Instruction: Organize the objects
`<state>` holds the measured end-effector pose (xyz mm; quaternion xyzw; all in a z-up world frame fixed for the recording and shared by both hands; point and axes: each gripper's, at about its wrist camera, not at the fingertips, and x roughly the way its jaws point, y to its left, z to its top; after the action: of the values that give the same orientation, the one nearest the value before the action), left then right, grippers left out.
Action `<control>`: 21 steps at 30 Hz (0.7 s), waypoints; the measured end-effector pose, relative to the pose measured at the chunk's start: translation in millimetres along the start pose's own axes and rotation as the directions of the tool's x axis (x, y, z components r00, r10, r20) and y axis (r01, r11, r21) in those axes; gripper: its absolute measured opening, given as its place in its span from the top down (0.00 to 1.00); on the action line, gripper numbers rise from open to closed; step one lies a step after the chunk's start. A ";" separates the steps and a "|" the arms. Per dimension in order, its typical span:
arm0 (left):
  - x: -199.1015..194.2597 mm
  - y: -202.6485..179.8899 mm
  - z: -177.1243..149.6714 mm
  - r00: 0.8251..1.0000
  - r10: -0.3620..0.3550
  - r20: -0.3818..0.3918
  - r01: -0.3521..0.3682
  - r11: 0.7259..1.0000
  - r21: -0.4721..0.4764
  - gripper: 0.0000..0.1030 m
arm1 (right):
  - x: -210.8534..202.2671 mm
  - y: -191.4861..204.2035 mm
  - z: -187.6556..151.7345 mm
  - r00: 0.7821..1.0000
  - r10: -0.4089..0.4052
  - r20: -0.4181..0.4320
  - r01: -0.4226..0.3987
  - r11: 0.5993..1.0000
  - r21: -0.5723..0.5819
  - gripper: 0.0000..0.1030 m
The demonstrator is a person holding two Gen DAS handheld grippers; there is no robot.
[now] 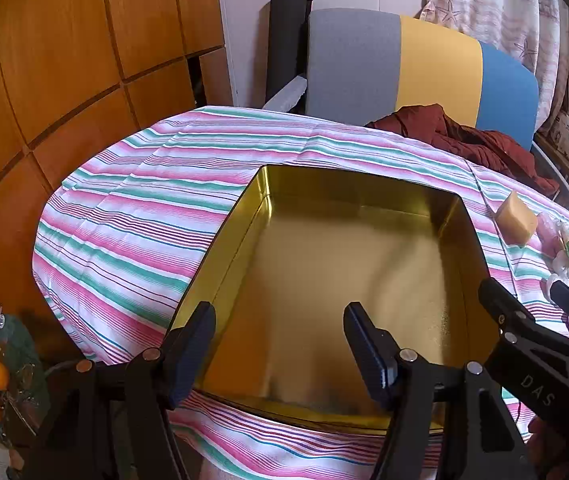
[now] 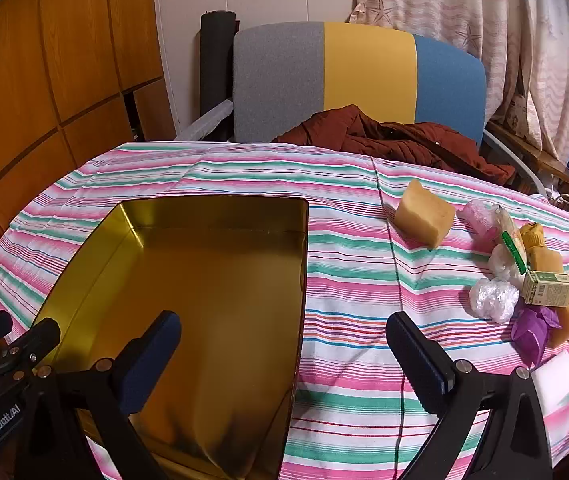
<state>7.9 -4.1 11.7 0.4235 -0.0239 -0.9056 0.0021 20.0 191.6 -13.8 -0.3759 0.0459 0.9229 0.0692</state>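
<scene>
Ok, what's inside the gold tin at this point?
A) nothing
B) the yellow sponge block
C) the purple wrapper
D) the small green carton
A: the gold tin shows only its bare floor, while the yellow sponge block, small green carton and purple wrapper all lie on the striped cloth to its right.

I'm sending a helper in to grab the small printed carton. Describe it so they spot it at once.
Start at the open gold tin on the striped tablecloth, then look to the cluster of small items on its right. The small carton sits at the cluster's outer side, beside a crumpled white plastic wad. It is the only printed, sharp-edged box there, cream with green markings.
</scene>
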 end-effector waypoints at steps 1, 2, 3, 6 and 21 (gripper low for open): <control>0.2 -0.1 0.0 1.000 0.001 -0.001 -0.001 1.000 0.000 0.34 | -0.1 0.5 0.2 1.000 -0.001 0.001 0.001 1.000 0.001 0.00; 0.1 -0.2 -0.2 1.000 0.001 -0.001 -0.001 1.000 -0.001 0.34 | -0.4 0.3 0.4 1.000 -0.002 0.002 0.002 1.000 0.001 0.00; 0.5 0.0 -0.4 1.000 0.000 -0.001 0.000 1.000 -0.001 0.34 | -0.6 0.8 0.4 1.000 -0.003 0.002 0.003 1.000 0.000 0.00; 1.0 -0.2 0.1 1.000 0.001 -0.003 -0.001 1.000 0.001 0.34 | -1.1 0.3 0.6 1.000 -0.003 0.002 0.003 1.000 0.003 0.00; 1.0 -3.3 -2.2 1.000 0.004 -0.005 -0.004 1.000 0.006 0.34 | -2.6 -0.8 0.7 1.000 0.002 0.003 -0.002 1.000 0.007 0.00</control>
<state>9.0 -0.9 9.4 0.4257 -0.0276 -0.9044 0.0028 21.5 192.2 -11.5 -0.3741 0.0495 0.9235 0.0696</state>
